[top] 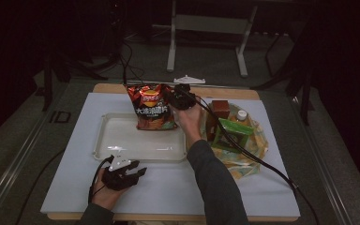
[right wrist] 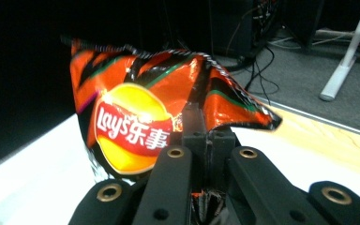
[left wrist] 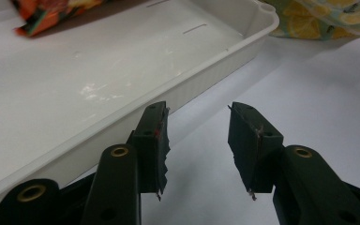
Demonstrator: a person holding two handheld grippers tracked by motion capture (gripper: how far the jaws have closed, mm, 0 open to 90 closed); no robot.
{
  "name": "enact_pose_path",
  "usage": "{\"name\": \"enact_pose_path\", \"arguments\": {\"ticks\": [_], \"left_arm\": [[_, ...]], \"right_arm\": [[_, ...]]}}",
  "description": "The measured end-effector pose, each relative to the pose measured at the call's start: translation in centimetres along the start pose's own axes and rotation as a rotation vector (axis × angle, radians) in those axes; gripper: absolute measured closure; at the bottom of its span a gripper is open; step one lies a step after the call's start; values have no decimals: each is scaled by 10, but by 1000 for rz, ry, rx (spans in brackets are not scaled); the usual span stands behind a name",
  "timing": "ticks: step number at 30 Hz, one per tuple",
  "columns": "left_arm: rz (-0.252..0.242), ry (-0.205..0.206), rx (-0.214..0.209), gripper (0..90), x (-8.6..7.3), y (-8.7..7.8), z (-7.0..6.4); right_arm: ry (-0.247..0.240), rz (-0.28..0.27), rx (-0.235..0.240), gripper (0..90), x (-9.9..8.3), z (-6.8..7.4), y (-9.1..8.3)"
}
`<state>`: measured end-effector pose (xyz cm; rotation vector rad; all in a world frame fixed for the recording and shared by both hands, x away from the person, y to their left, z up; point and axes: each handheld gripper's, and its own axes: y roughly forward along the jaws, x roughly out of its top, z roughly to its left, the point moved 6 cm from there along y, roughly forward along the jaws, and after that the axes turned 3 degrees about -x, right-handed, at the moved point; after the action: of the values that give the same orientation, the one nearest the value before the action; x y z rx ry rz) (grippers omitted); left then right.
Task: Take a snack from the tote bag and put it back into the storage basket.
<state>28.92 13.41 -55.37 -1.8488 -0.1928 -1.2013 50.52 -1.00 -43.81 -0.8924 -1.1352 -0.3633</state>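
Chip bag [top: 151, 107]: glossy crinkled foil, orange-red with dark stripes and a yellow-red round logo, crimped top seam. Upper centre of the high view, standing upright over the far right part of the tray, its bottom edge at the tray floor. In the right gripper view the bag [right wrist: 136, 122] takes the centre, its upper corner folded into a point toward the right.

Right gripper [top: 180, 97]: black, matt, two jaws. Upper centre of the high view, at the bag's upper right corner. Jaws pressed together on a pinch of foil, seen close in the right gripper view [right wrist: 205, 140]. A black cable trails from it toward the lower right.

Left gripper [top: 130, 172]: black, with a grey plate on top. Lower left of the high view, on the white table sheet just below the tray's near rim. Jaws apart, nothing between them; the left gripper view [left wrist: 198, 140] shows toothed pad edges.

Tray [top: 104, 140]: shallow, rectangular, white smooth plastic with rounded corners, left of centre.

Cloth bag [top: 258, 140]: soft, yellow-patterned, right of the tray, holding a brown box [top: 220, 108], a green carton [top: 234, 129] and a white-capped bottle [top: 242, 115].
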Motion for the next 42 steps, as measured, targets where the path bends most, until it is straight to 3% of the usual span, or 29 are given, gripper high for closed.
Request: {"name": "enact_pose_path", "arguments": {"ticks": [7,14,19,24,29,36,42], "left_arm": [[-2,0,1,570,0,-2,1],[2,3,2,570,-1,-2,0],[2,3,2,570,-1,-2,-1],[5,3,-1,570,-1,-1,-1],[9,5,-1,569,-2,0,-1],[7,-3,-1,569,-2,-1,0],[9,-6,-3,569,-2,-1,1]], "right_arm": [[-13,26,-76,894,-2,-11,2],[-42,21,-102,884,5,-16,-5],[-41,43,-120,849,-6,-19,-3],[-10,46,-125,706,-9,-25,-4],[11,51,-100,546,-4,-24,-11],[-32,34,-111,469,1,-22,-25],[-37,0,-109,458,9,-18,-35]]}}
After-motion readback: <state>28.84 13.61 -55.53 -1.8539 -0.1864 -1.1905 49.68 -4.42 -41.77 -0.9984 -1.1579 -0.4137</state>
